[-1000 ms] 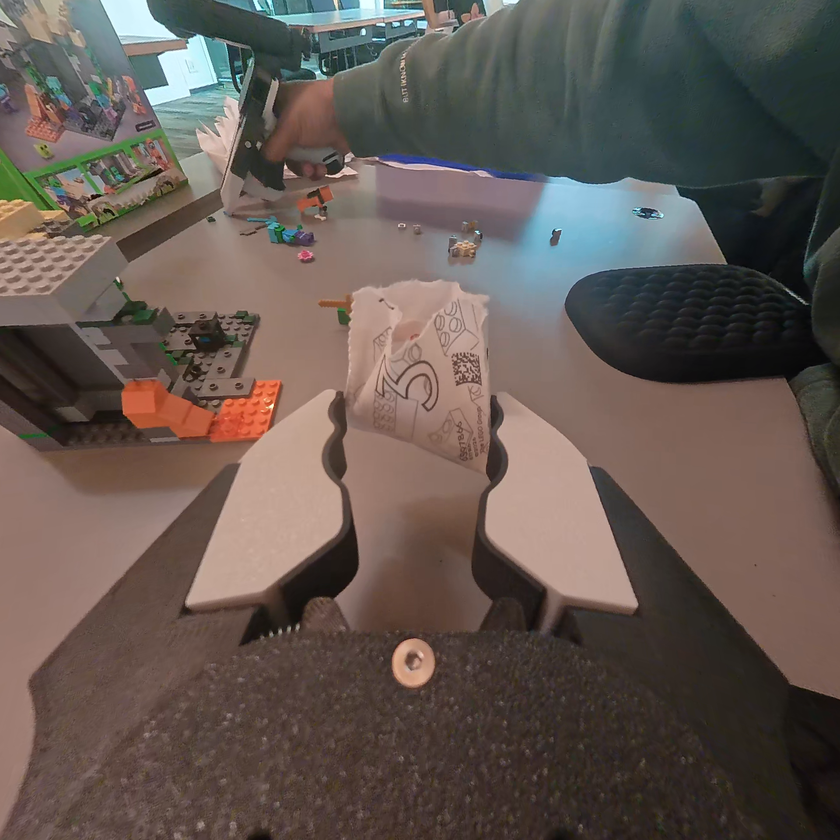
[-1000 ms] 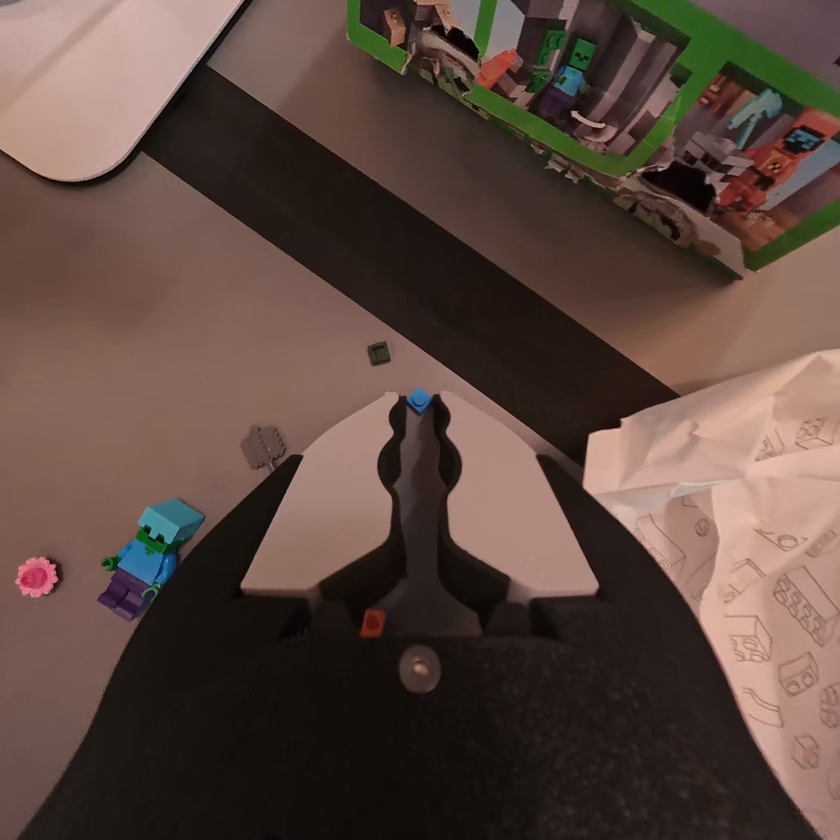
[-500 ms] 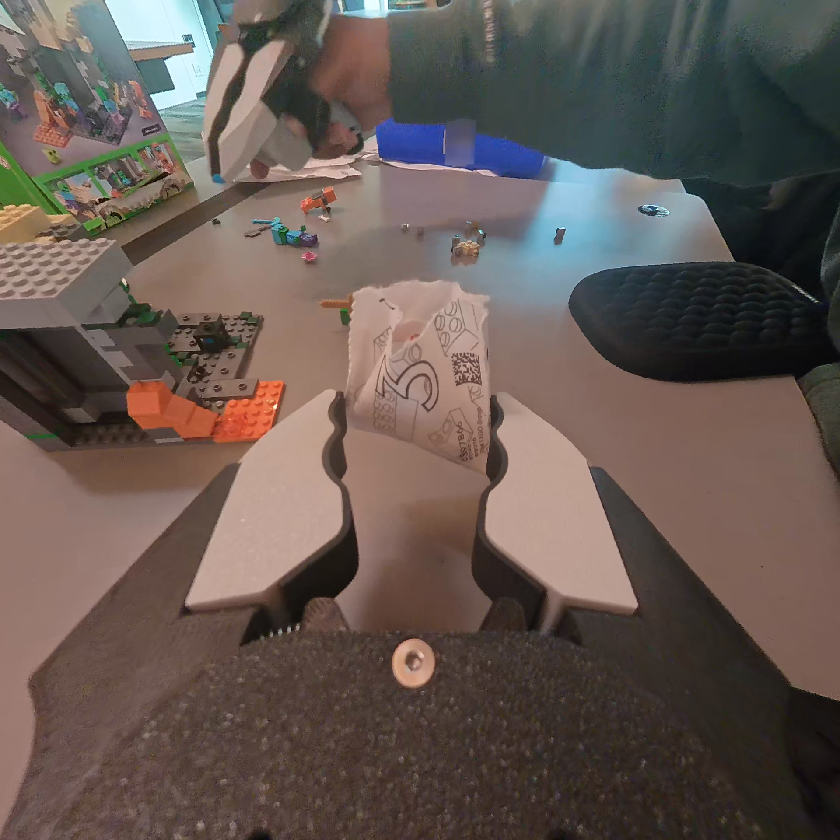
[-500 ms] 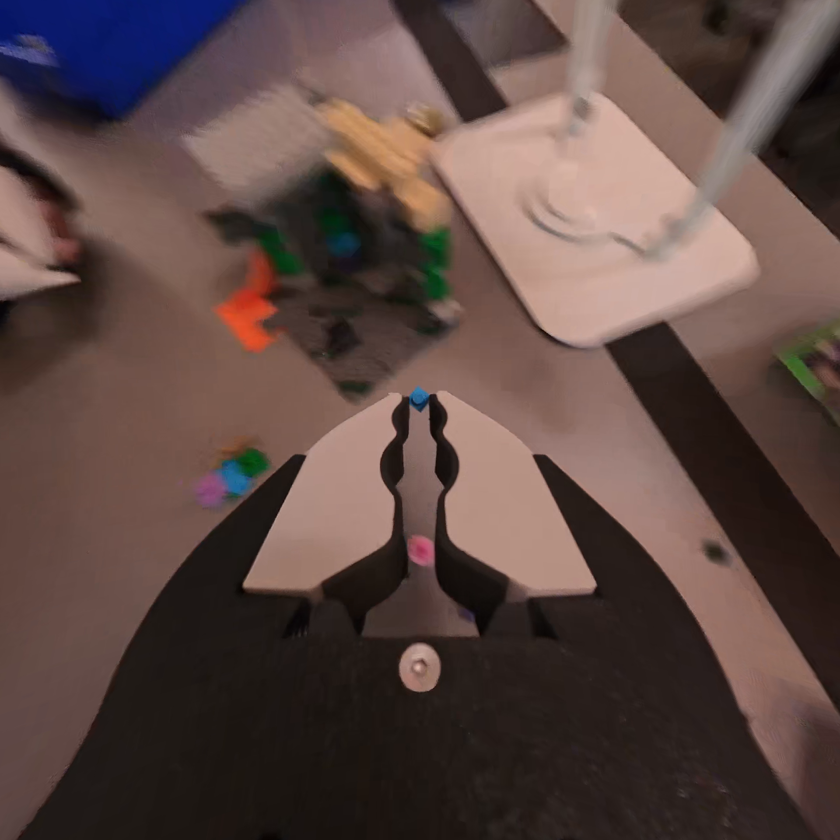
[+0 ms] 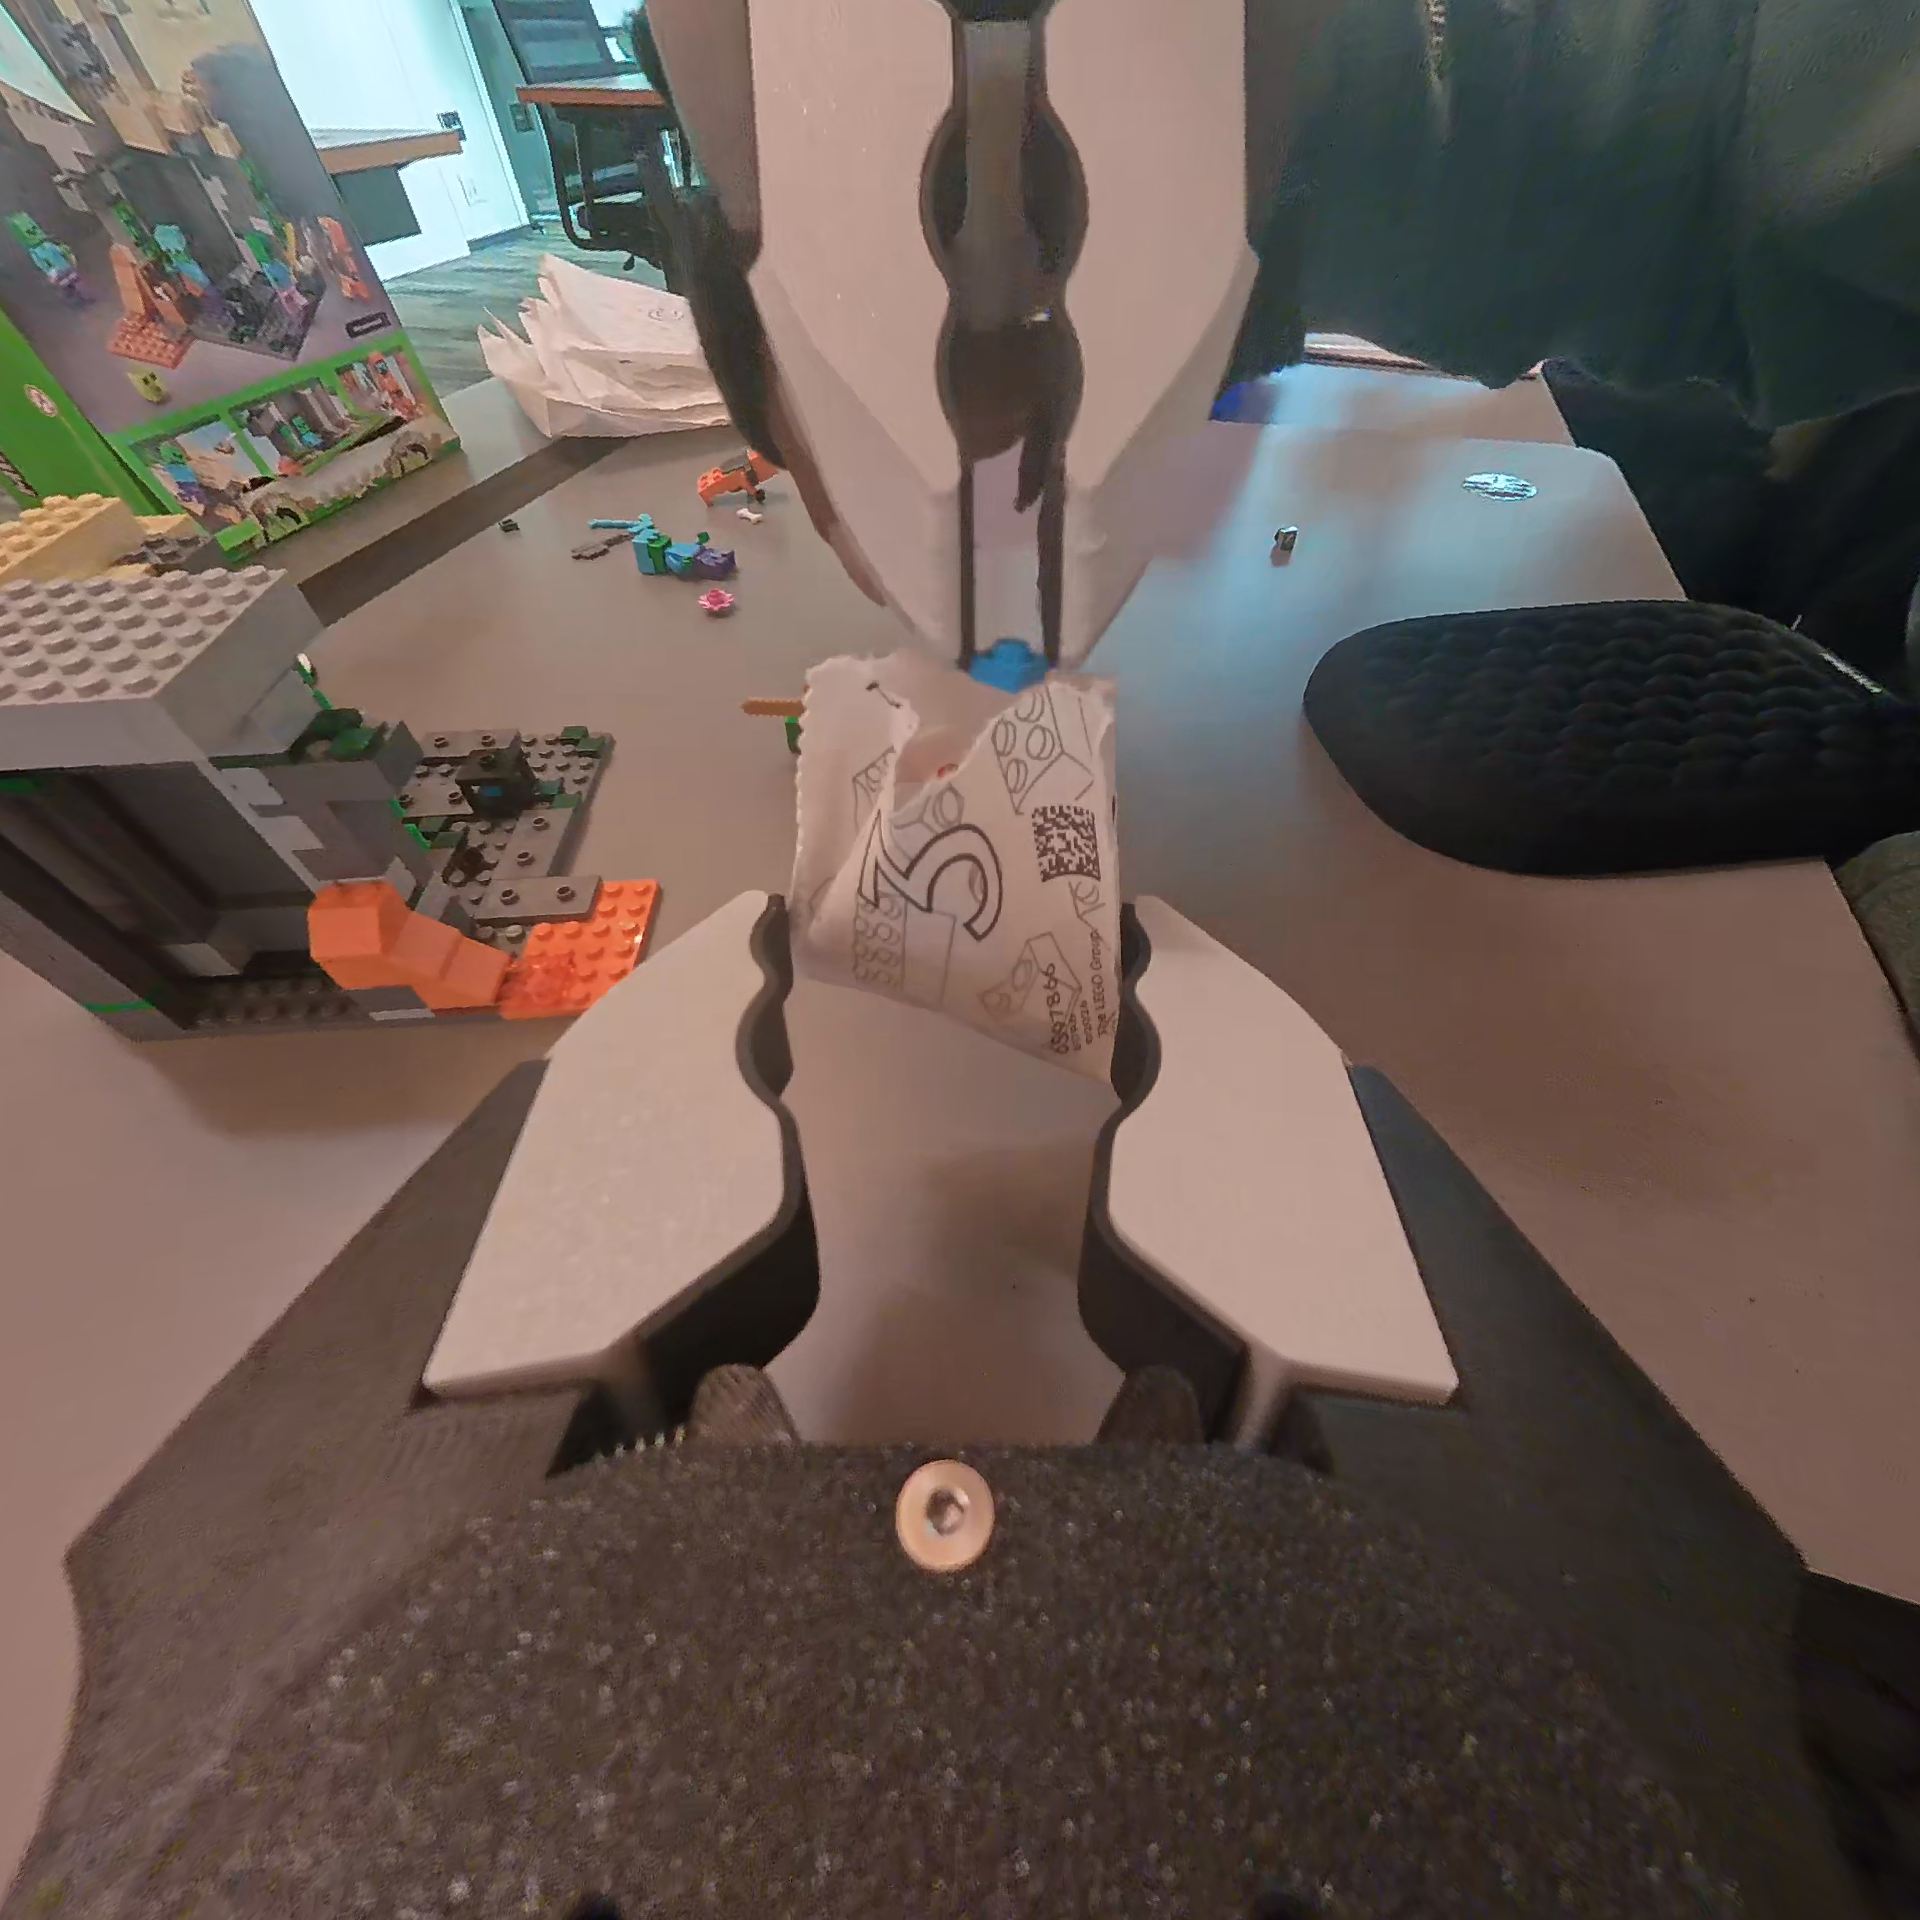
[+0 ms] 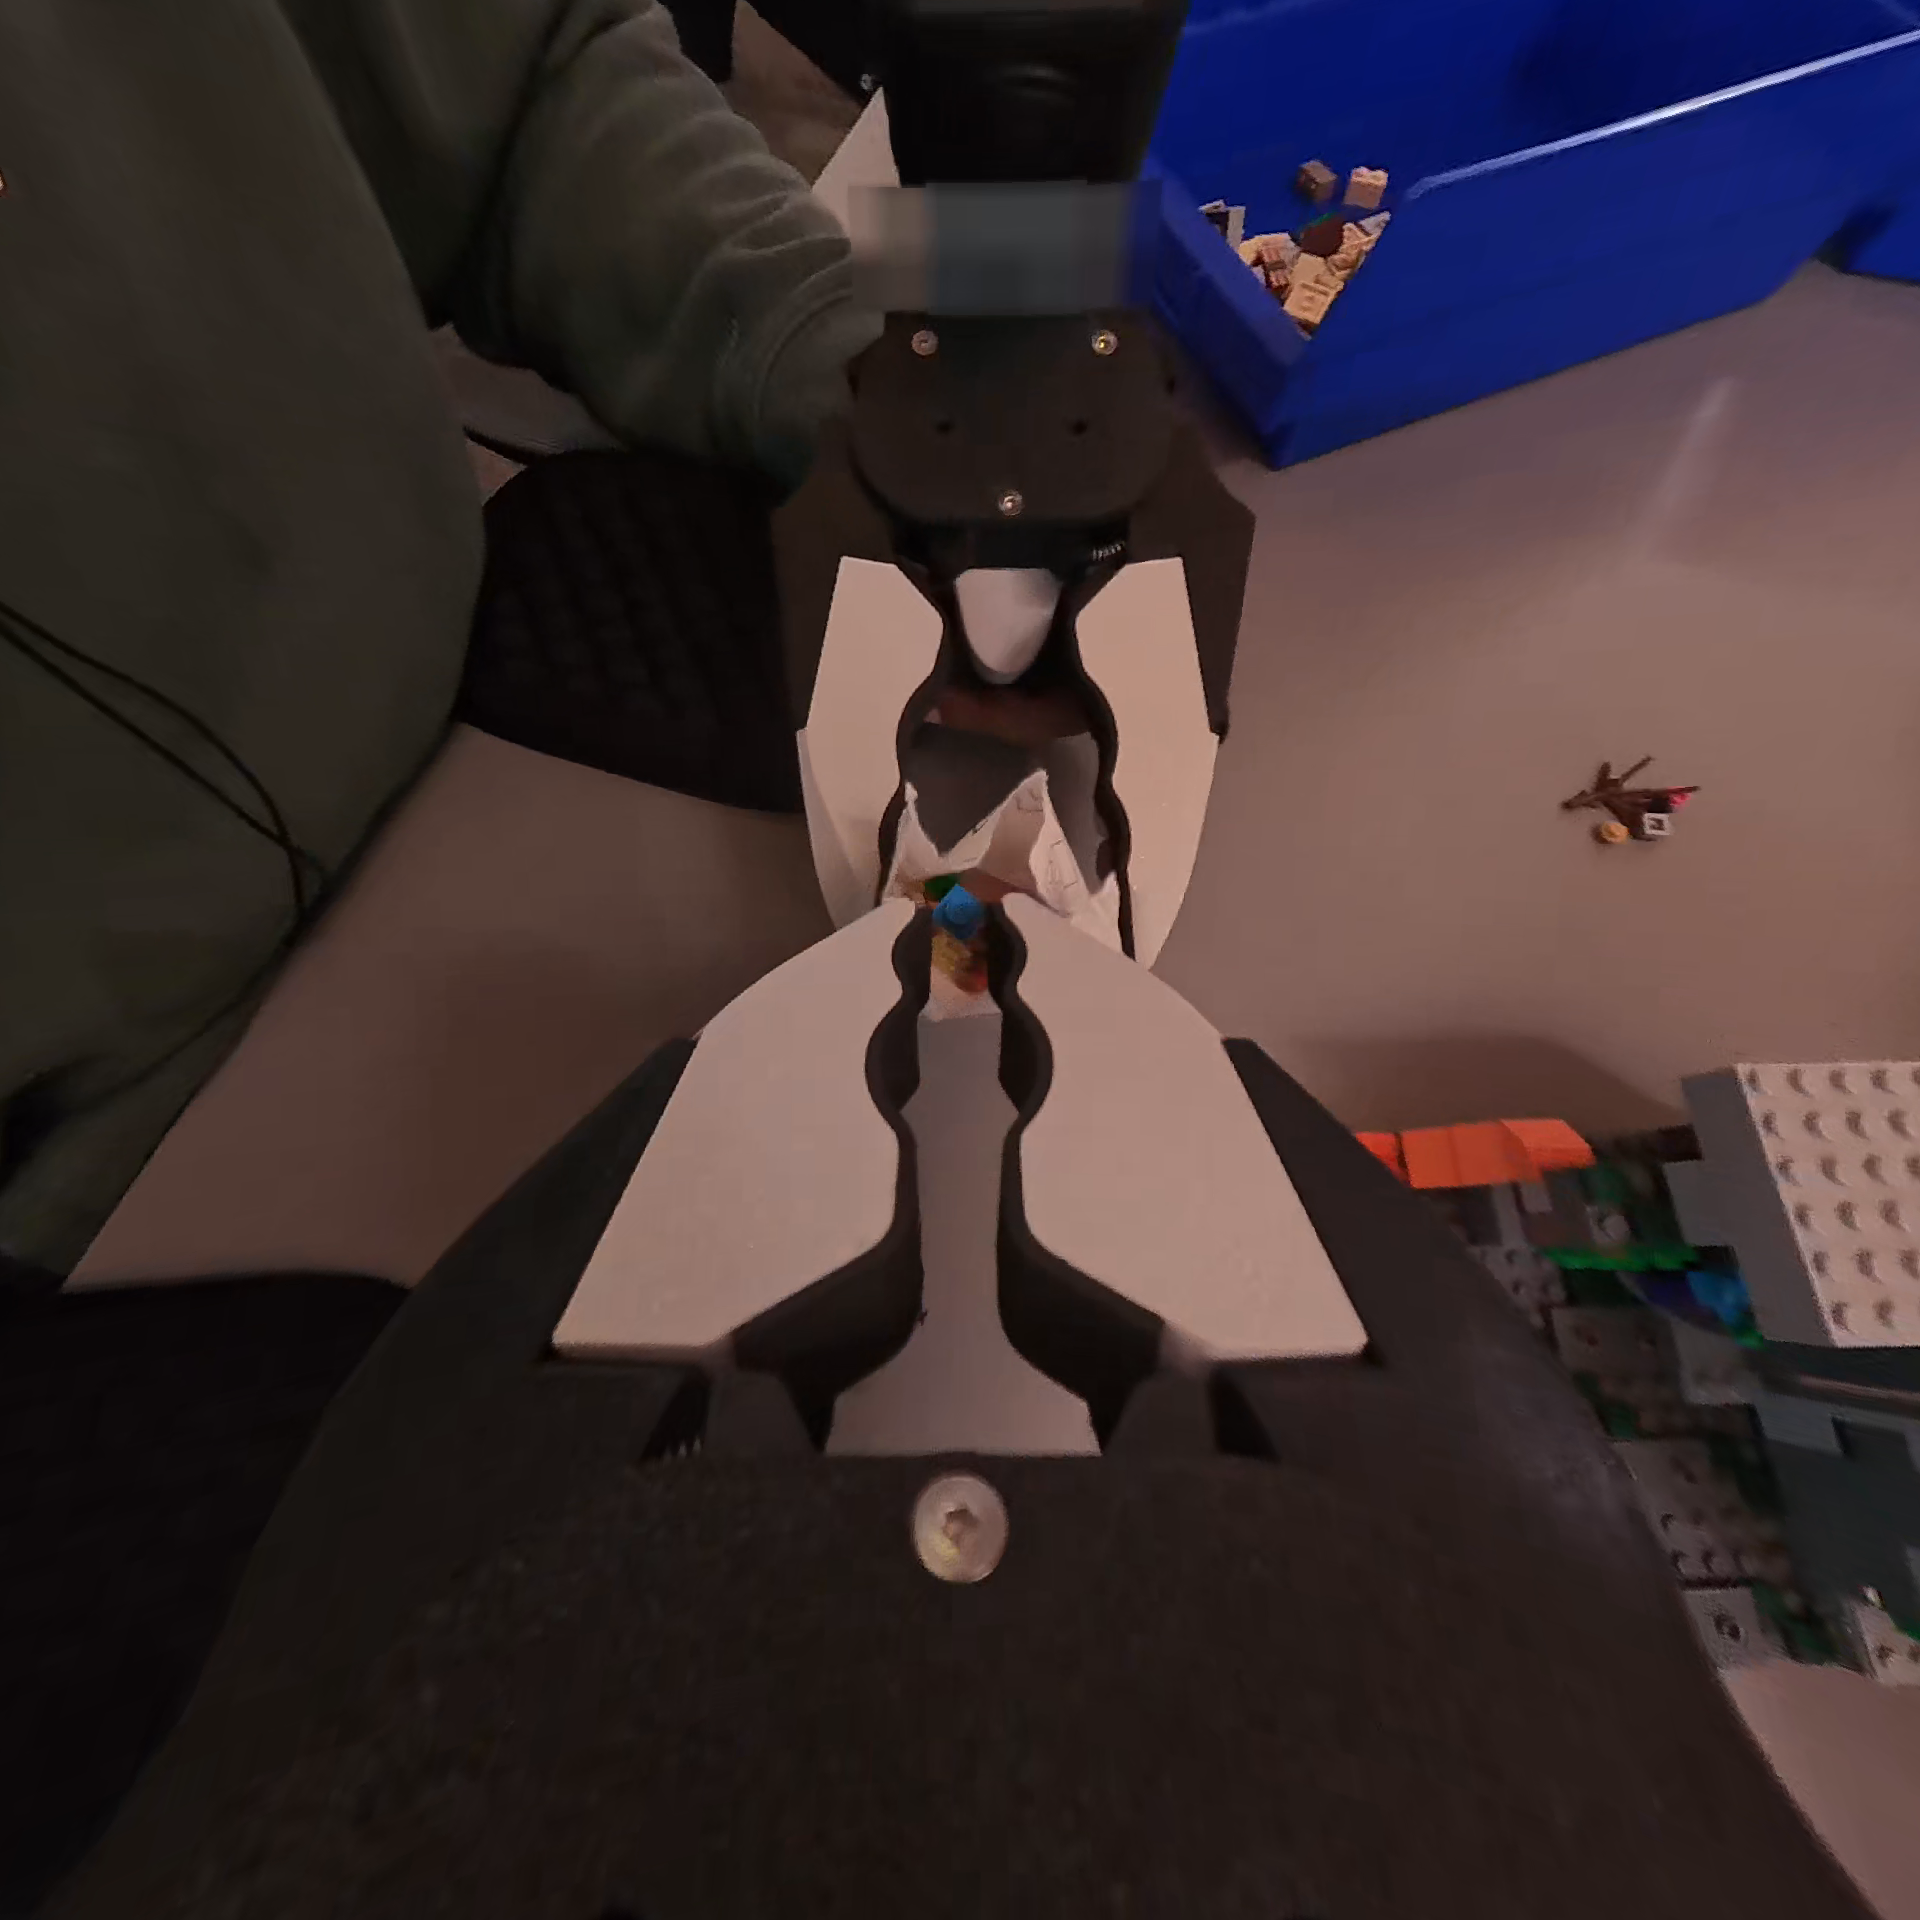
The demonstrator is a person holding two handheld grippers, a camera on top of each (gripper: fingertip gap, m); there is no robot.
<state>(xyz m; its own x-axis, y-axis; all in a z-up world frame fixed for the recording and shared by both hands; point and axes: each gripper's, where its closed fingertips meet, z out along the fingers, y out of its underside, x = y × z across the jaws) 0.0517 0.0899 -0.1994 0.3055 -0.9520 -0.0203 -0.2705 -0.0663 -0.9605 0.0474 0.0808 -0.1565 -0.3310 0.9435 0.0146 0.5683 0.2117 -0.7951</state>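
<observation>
My left gripper (image 5: 951, 925) is shut on a white printed paper bag (image 5: 956, 883) and holds it upright on the grey table, mouth up. My right gripper (image 6: 958, 916) is shut on a small blue brick (image 6: 958, 914). In the left wrist view the right gripper (image 5: 1006, 649) points straight down, with the blue brick (image 5: 1003, 665) at the bag's torn top edge. In the right wrist view the bag (image 6: 1039, 842) shows several coloured pieces (image 6: 956, 961) inside, and the left gripper (image 6: 1003, 883) faces me around it.
A grey and orange brick build (image 5: 260, 831) stands left of the bag. A green set box (image 5: 208, 312) and crumpled white bags (image 5: 613, 353) lie behind. A minifigure (image 5: 675, 556) and pink flower (image 5: 717, 600) lie loose. A black textured pad (image 5: 1610, 727) is right. A blue bin (image 6: 1558, 208) holds tan bricks. There is about 5 cm between the tips of the two grippers.
My right gripper has carried the blue brick from the far left of the table, near the box, over to just above the bag's mouth. The left gripper and bag have not moved.
</observation>
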